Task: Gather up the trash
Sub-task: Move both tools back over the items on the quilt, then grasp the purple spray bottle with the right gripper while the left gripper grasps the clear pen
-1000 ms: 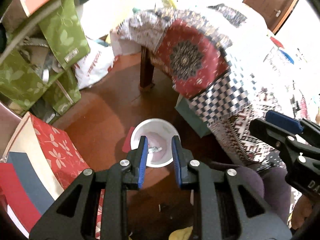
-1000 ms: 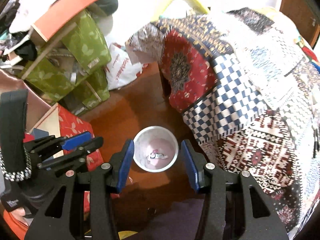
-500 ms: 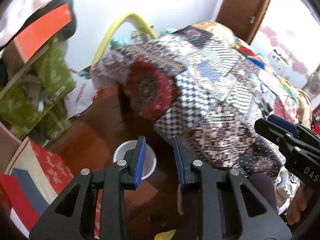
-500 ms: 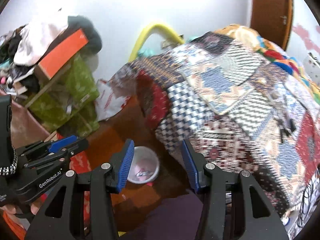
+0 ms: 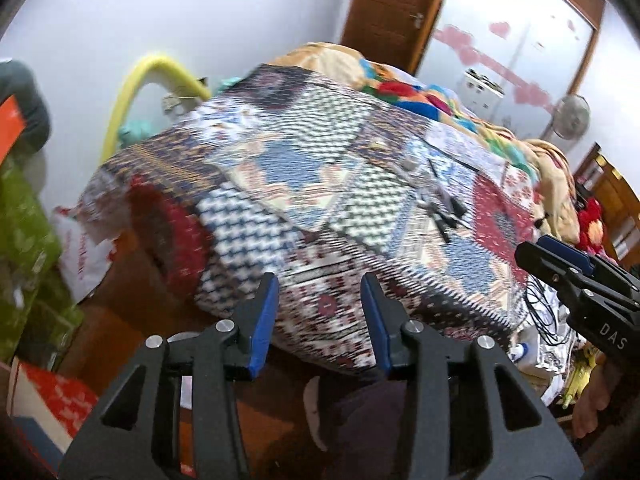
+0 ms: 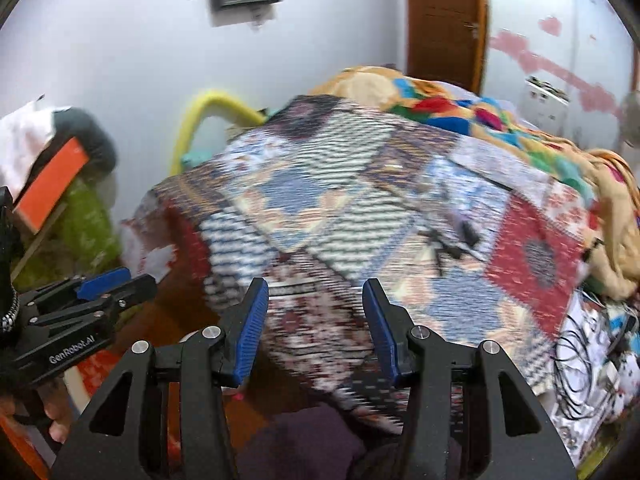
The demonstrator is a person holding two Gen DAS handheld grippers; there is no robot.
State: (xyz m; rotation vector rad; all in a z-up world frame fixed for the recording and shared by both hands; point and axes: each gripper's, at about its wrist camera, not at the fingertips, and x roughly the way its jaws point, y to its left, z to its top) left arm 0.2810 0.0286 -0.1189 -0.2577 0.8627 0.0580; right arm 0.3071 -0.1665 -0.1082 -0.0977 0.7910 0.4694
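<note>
My left gripper (image 5: 318,314) is open and empty, raised and facing the bed. It also shows at the left of the right wrist view (image 6: 116,284). My right gripper (image 6: 314,320) is open and empty, also facing the bed; it shows at the right of the left wrist view (image 5: 560,256). On the patchwork bedspread (image 5: 320,184) lie small dark and pale bits (image 5: 440,208), also seen in the right wrist view (image 6: 452,240). The white bin is almost hidden behind my fingers; only a pale sliver (image 5: 184,336) shows low down.
A bright blanket (image 6: 460,108) lies at the bed's far end. Cables (image 6: 588,344) hang at the bed's right side. Green boxes (image 5: 24,240) stack at left, a yellow hoop (image 5: 132,84) stands by the wall, and a brown door (image 5: 392,12) is behind. The floor is brown wood.
Both grippers have tilted up from the white bin on the floor to face the bed top. The left jaws have opened wider. The bin has dropped out of sight.
</note>
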